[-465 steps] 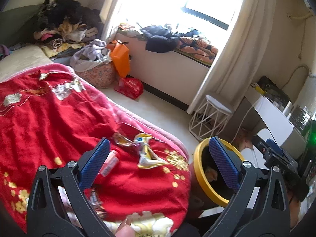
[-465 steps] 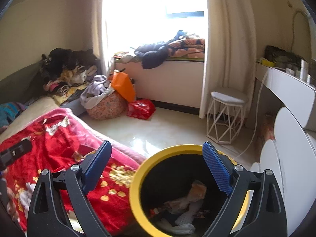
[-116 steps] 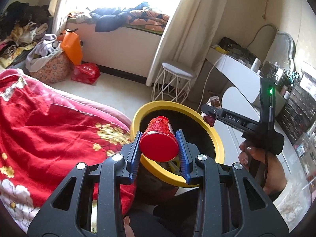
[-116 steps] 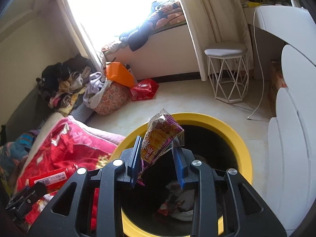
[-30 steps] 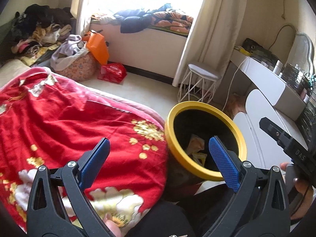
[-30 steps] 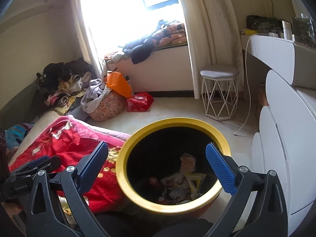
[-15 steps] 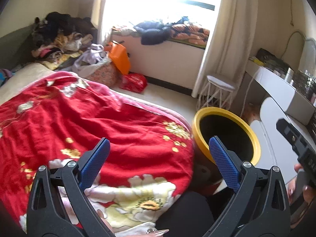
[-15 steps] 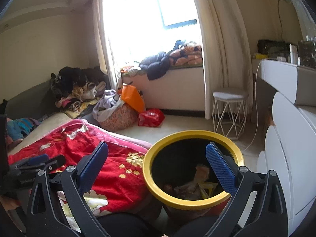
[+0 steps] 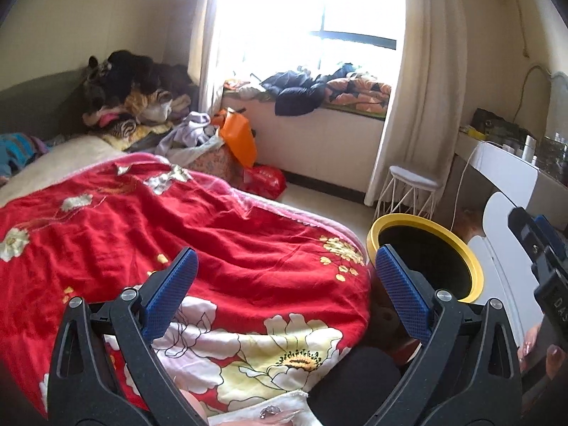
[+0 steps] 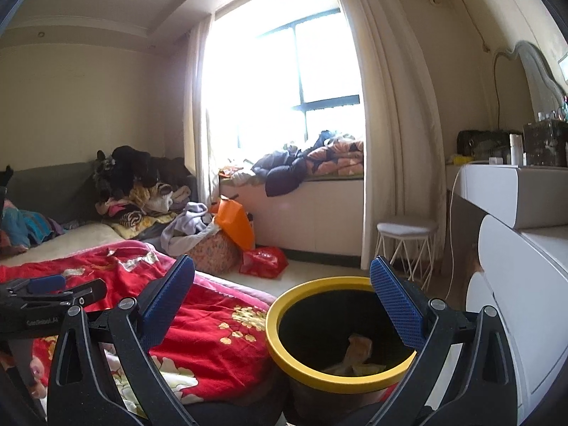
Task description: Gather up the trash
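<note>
A black bin with a yellow rim (image 9: 475, 269) (image 10: 273, 340) stands on the floor beside the bed's corner. Crumpled wrappers (image 10: 356, 353) lie at its bottom. My left gripper (image 9: 284, 280) is open with nothing between its blue pads, held above the red flowered blanket (image 9: 198, 234). My right gripper (image 10: 282, 293) is open too, empty, raised above and just in front of the bin. The left tool (image 10: 49, 293) shows at the lower left of the right wrist view, and the right tool (image 9: 543, 266), held by a hand, shows at the left wrist view's right edge.
A white wire stool (image 9: 413, 191) stands by the curtain. White rounded drawers and a dresser (image 10: 514, 284) flank the bin on the right. A floral basket of clothes (image 9: 209, 159), an orange bag (image 9: 239, 140) and a red bag (image 9: 264, 179) sit under the window.
Both grippers have risen and tilted up, so the bin sits lower and further away in each view. The left gripper has swung left over the blanket. Both stay open and empty.
</note>
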